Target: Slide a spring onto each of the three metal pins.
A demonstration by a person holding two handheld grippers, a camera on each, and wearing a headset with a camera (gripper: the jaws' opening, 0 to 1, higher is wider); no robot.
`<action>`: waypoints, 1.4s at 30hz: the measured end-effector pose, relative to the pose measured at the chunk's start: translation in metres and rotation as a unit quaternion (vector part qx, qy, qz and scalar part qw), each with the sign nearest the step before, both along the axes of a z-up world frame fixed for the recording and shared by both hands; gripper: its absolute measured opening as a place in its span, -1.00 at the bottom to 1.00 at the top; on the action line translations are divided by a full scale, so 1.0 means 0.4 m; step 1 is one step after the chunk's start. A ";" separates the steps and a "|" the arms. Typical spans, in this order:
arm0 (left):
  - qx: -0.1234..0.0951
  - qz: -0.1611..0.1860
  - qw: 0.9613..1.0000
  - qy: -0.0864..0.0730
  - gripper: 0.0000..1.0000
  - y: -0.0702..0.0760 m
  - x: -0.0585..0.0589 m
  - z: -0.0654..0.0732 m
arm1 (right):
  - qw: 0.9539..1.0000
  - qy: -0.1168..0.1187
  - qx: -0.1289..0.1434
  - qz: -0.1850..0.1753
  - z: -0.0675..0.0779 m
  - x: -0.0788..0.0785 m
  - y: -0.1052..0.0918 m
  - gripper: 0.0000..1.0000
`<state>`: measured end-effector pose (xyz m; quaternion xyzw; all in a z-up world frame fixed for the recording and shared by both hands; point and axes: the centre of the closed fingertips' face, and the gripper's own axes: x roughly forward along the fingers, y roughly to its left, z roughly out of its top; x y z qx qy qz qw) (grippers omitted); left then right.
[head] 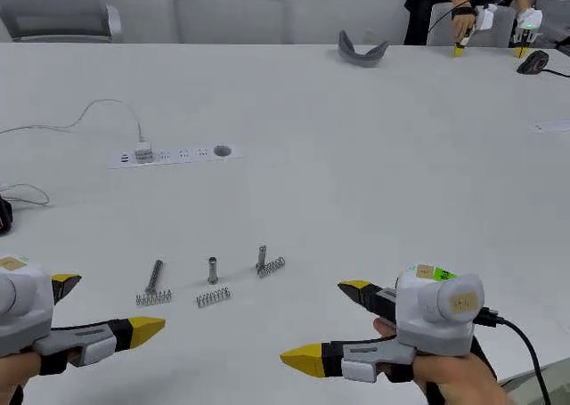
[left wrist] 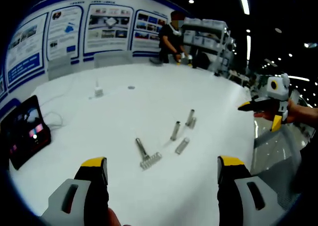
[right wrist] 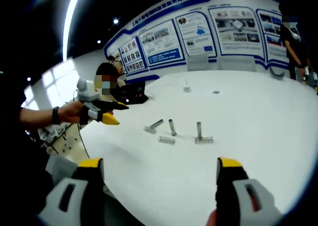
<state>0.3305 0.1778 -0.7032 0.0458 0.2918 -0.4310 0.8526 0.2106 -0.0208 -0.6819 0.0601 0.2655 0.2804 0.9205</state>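
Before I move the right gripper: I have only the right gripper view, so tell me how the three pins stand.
Observer: In the head view the middle pin and right pin stand upright; the left pin looks tipped over.
Operator: Now the springs.
Observer: None is on a pin. The left spring lies at the left pin's near end, the middle spring just in front of the middle pin, the right spring against the right pin's base.
Operator: Report what trails behind my gripper.
Observer: A black cable trails from the right gripper's back, off to the right, away from the pins.
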 end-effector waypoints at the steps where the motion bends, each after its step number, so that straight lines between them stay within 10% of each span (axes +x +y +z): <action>1: 0.002 0.000 1.000 0.001 0.83 0.000 0.006 -0.003 | 1.000 -0.001 0.002 0.000 0.001 -0.001 0.000 0.90; 15: 0.000 0.002 1.000 0.010 0.59 -0.035 0.098 -0.045 | 1.000 0.006 0.003 -0.017 -0.011 -0.016 -0.013 0.87; 42: 0.040 -0.004 0.999 0.025 0.01 -0.115 0.187 -0.159 | 0.999 0.018 0.023 -0.034 -0.026 -0.034 -0.039 0.79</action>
